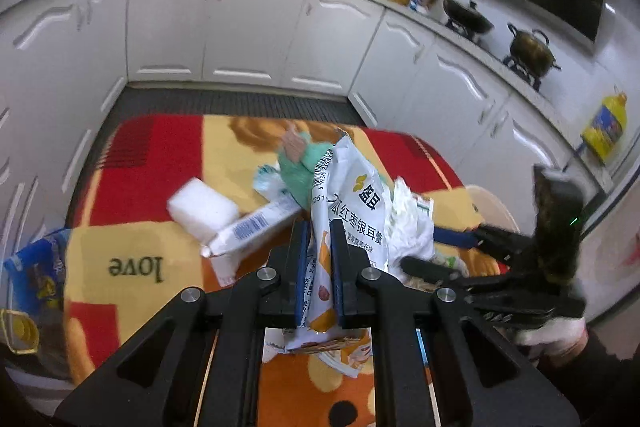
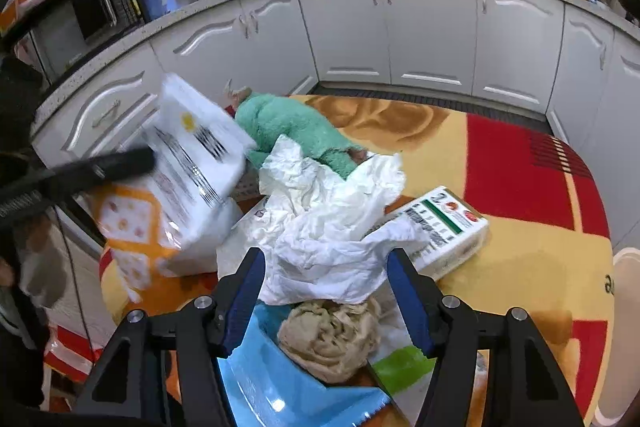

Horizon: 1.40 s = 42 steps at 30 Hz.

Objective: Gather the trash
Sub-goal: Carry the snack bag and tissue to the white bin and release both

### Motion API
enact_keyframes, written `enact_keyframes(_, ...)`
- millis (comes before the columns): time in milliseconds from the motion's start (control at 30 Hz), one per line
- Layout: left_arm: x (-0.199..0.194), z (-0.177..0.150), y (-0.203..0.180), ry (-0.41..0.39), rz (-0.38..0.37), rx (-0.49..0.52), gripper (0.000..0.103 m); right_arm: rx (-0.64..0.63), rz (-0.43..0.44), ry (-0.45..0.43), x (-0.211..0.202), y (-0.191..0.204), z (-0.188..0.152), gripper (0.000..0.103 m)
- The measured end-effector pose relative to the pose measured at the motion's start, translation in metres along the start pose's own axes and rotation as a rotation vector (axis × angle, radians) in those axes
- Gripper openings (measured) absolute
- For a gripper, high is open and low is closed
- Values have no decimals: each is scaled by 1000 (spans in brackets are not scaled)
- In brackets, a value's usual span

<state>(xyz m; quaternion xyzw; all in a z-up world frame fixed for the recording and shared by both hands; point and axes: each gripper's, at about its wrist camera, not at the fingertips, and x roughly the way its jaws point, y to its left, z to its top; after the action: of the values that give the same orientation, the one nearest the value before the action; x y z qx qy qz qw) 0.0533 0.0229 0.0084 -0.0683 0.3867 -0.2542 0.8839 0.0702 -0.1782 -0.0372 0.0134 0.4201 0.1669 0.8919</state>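
My left gripper point(image 1: 320, 239) is shut on a white snack packet point(image 1: 352, 195) with black print and an orange lower end, held above the table. In the right wrist view the packet point(image 2: 188, 163) shows blurred at the left. My right gripper point(image 2: 326, 259) stands open over the trash pile, with a crumpled white plastic sheet point(image 2: 328, 227) lying between its blue pads point(image 2: 244, 303). Under it lie a beige wad of tissue point(image 2: 332, 339) and a blue wrapper point(image 2: 280, 367). A white box with a green stripe point(image 2: 444, 231) lies to the right.
A red, yellow and orange blanket point(image 1: 132, 227) covers the table. On it are a white foam block point(image 1: 202, 209), a white tube point(image 1: 256, 227) and a green cloth point(image 2: 288, 127). A blue bag point(image 1: 36, 267) sits at the left edge. White kitchen cabinets point(image 1: 240, 27) stand behind.
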Motion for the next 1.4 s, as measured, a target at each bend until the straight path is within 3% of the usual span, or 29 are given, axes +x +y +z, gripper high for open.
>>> enact_keyframes(33,-2,1,1,-4,3,-2,8,-13,-3,9,5,3,0,60)
enact_keyframes(100,-4,3,0,-11,18,-4,8,-36,-2,27,13,8,1,34)
enact_keyframes(233,-5,5,-4,-19,16,-8,8,-3,56,-46,-9,4,2,17)
enact_keyframes(433,-6,20,-31,-55,-43,5,8,99,100,-192,-74,-30,8,15)
enact_keyframes(667,13,37,-98,-35,-128,76,8,230,-18,-276,-128,-91,-15,15)
enact_keyframes(1033,81,46,-227,102,-197,197,8,398,-358,-238,-187,-191,-85,16)
enact_keyframes(1167,119,44,-277,178,-227,224,8,494,-399,-213,-198,-227,-113,16)
enact_keyframes(1400,172,38,-337,221,-188,266,9,560,-470,-159,-200,-268,-144,16)
